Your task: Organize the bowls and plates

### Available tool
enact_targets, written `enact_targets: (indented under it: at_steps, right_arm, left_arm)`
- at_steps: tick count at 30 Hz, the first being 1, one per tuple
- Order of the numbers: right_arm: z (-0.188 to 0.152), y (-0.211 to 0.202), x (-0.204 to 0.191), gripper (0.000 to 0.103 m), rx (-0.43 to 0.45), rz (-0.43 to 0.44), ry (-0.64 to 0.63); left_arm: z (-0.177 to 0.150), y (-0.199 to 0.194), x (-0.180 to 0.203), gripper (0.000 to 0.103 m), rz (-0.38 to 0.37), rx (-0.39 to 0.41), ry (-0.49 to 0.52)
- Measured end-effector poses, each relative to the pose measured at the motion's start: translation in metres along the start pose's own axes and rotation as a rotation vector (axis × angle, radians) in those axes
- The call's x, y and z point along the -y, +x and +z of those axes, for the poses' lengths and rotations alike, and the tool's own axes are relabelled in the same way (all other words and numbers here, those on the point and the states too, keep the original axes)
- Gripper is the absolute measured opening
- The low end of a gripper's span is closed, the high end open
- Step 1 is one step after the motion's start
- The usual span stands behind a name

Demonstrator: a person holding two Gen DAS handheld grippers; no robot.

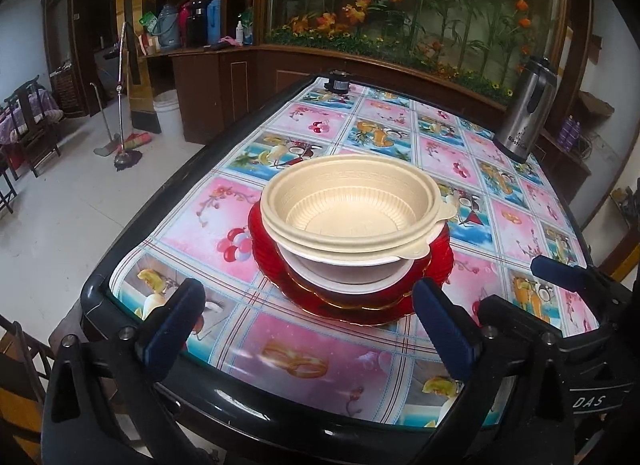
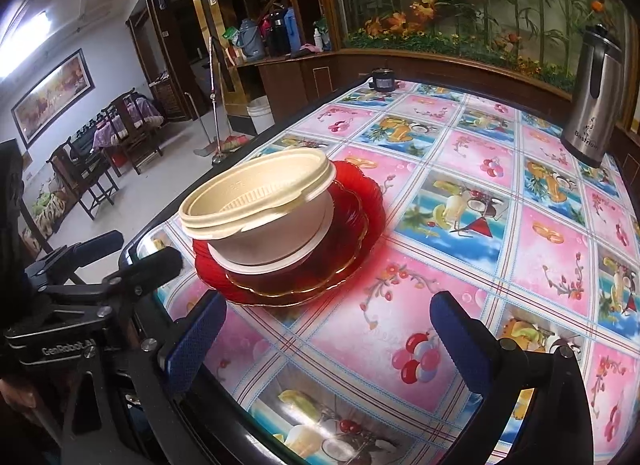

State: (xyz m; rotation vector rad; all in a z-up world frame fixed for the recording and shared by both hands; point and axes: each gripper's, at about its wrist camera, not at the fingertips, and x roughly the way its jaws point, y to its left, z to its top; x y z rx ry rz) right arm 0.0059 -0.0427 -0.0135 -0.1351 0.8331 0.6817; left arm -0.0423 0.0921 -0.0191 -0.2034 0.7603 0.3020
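The stacked bowls (image 1: 352,209) on red plates (image 1: 352,297) sit straight ahead of the spread, empty left tool (image 1: 308,321), nearer than the spread right tool (image 2: 328,329).

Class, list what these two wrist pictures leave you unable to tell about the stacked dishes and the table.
- How many red plates lie stacked: both views, bowls cover them and the rims overlap.
- What, if anything, sits inside the white bowl: both views, the beige bowl nests in it.
- The table's near edge: left wrist view, gripper bodies cover it.
- Small print on the steel flask: too small, curved by the lens.
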Motion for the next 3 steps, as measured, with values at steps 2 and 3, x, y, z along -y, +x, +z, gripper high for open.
enact_targets:
  at_steps: [2, 3]
  right_arm:
    - [0.0011, -0.0006, -0.001, 0.103, 0.007, 0.003, -0.002]
    - [0.0016, -0.0002, -0.0008, 0.103, 0.007, 0.004, 0.0]
  left_arm:
    - [0.0002, 0.0019, 0.0006, 0.103, 0.001, -0.008, 0.007]
    - [0.0007, 0.0031, 0.0011, 0.103, 0.004, -0.013, 0.008]
